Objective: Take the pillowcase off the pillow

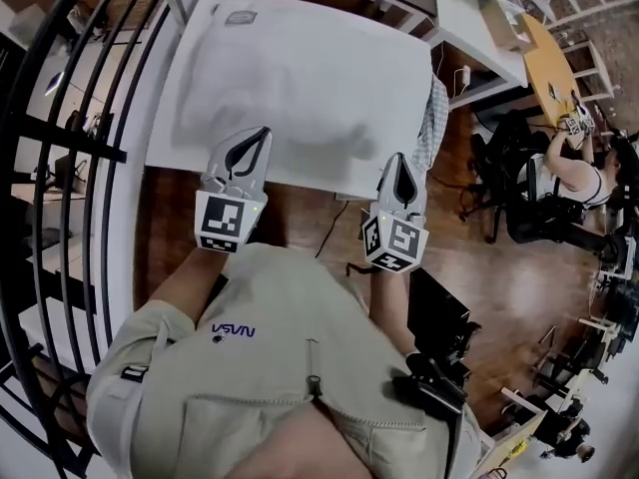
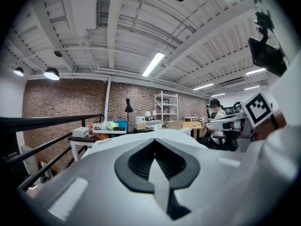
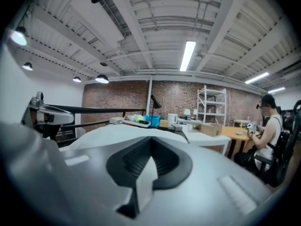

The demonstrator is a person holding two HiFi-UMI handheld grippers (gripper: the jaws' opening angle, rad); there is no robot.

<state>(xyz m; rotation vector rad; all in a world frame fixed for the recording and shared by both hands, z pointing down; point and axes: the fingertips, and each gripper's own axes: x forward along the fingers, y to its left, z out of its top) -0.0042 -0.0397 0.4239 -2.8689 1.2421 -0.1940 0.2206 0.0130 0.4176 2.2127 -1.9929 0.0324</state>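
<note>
The pillow in its pillowcase (image 1: 300, 78) fills nearly the whole desk (image 1: 158, 158), leaving no bare top to set anything down. A black railing (image 1: 90, 148) runs close along the left edge. A checked cloth (image 1: 431, 128) hangs off the right edge, and a second desk (image 1: 464, 18) crowds the far right corner. Along the near edge the floor (image 1: 300, 218) lies open, crossed by a cable (image 1: 324, 233).

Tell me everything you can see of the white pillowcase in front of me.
The white rectangular fabric pillowcase looks soft and padded and lies flat, with shallow dents and creases. A small grey label sits near its far left corner. The left tongs and right tongs are both shut on its near edge. A checked cloth shows at its right side.
</note>
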